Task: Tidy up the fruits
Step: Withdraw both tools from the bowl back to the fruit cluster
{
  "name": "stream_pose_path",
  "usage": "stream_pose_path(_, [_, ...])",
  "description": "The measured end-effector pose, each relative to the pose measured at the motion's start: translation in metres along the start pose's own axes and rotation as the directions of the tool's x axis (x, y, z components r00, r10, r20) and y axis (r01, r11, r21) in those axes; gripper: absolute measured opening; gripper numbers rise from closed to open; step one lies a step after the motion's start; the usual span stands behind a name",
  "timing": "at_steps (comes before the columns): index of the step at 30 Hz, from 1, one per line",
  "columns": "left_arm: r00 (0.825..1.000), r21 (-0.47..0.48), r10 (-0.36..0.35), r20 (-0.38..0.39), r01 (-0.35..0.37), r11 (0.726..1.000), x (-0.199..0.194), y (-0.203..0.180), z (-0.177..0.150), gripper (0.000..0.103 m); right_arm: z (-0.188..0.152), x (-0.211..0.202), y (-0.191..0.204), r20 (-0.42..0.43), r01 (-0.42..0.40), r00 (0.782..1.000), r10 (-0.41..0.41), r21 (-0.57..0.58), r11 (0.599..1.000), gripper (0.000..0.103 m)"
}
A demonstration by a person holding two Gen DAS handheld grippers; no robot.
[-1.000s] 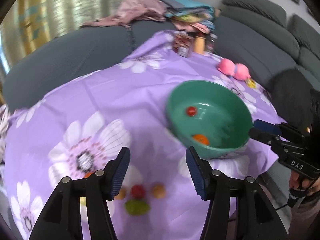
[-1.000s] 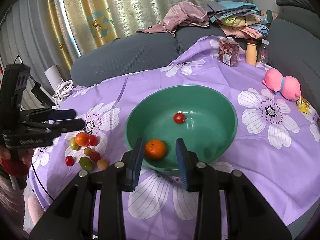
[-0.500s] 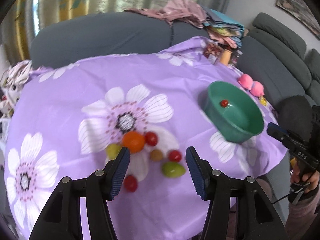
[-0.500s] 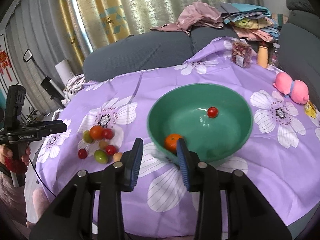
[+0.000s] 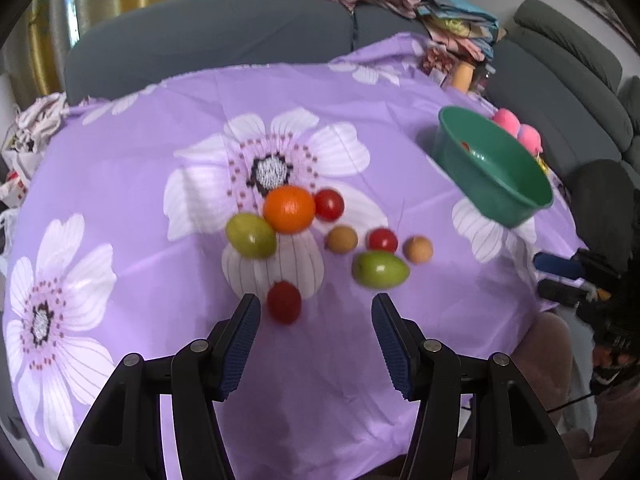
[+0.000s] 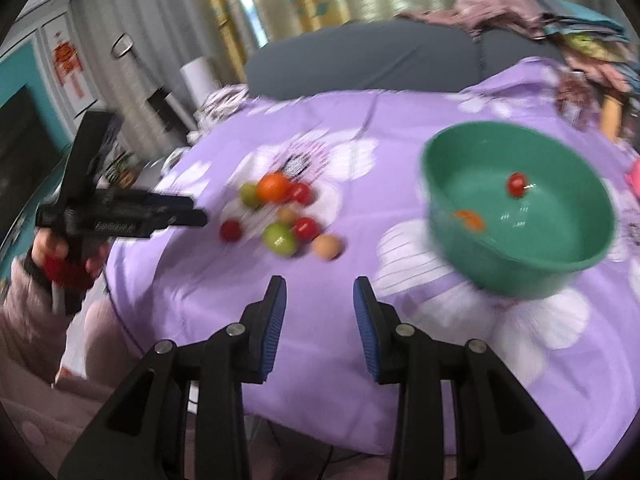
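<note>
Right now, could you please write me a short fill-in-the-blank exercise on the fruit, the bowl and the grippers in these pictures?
1. The green bowl already holds an orange fruit and one small ____ fruit.
2. The tablecloth is purple with large white ____.
3. Nothing sits between the pads of the left gripper; the nearest fruit to it is coloured ____.
4. The loose fruit on the cloth lie to the ____ of the bowl in both views.

Missing words: red; flowers; red; left

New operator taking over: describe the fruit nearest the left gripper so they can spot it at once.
On the purple flowered tablecloth, left of the green bowl, lies a fruit cluster. Nearest the left gripper sits a red cherry tomato, alone, apart from the other fruits.
</note>
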State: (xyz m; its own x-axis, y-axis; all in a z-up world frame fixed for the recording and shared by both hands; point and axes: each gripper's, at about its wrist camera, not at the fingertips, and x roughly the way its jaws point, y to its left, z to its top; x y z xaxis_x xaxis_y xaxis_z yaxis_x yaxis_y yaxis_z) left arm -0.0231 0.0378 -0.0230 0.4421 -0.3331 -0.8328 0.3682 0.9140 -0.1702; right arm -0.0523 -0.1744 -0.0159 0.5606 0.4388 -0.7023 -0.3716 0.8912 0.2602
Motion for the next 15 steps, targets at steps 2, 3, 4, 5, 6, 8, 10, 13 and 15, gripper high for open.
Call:
stream_pose_path(2, [1.000, -0.006, 0.008, -0.011, -0.008, 1.000, 0.004, 0.004, -0.002, 0.057, 0.002, 0.015, 0.009, -0.024, -0.030, 0.999, 0.030, -0.016, 0.999, 0.036])
stream_pose_path(3, [1.000, -0.008, 0.010, -0.016, -0.010, 1.000, 0.005, 0.005, -0.003, 0.058, 0.003, 0.020, 0.012, -0.031, -0.032, 0.999, 0.031, -0.026, 0.999, 0.036])
stream_pose_path(4, [1.000, -0.008, 0.008, -0.018, -0.008, 1.000, 0.006, 0.007, -0.003, 0.057, 0.005, 0.027, 0.017, -0.042, -0.035, 0.999, 0.033, -0.036, 0.999, 0.036])
stream_pose_path(5, [1.000, -0.007, 0.005, -0.019, -0.005, 1.000, 0.007, 0.007, -0.003, 0.058, 0.008, 0.033, 0.023, -0.051, -0.038, 0.998, 0.036, -0.048, 0.998, 0.036])
stream_pose_path(6, [1.000, -0.004, 0.004, -0.019, -0.004, 1.000, 0.008, 0.007, -0.003, 0.058, 0.010, 0.038, 0.027, -0.055, -0.038, 0.998, 0.035, -0.057, 0.998, 0.036])
stream_pose_path(8, [1.000, 0.006, 0.003, -0.019, -0.003, 1.000, 0.009, 0.007, -0.003, 0.058, 0.018, 0.048, 0.037, -0.062, -0.033, 0.998, 0.028, -0.081, 0.996, 0.036])
stream_pose_path(10, [1.000, 0.011, 0.004, -0.028, -0.004, 1.000, 0.012, 0.008, -0.003, 0.058, 0.023, 0.055, 0.041, -0.065, -0.036, 0.997, 0.030, -0.086, 0.996, 0.036])
stream_pose_path(13, [0.999, 0.026, 0.012, -0.044, -0.011, 1.000, 0.017, 0.009, -0.002, 0.057, 0.029, 0.065, 0.041, -0.076, -0.027, 0.997, 0.021, -0.083, 0.996, 0.036])
stream_pose_path(15, [0.999, 0.033, 0.009, -0.053, -0.007, 0.999, 0.020, 0.009, 0.000, 0.058, 0.031, 0.075, 0.036, -0.091, -0.033, 0.995, 0.027, -0.066, 0.997, 0.036])
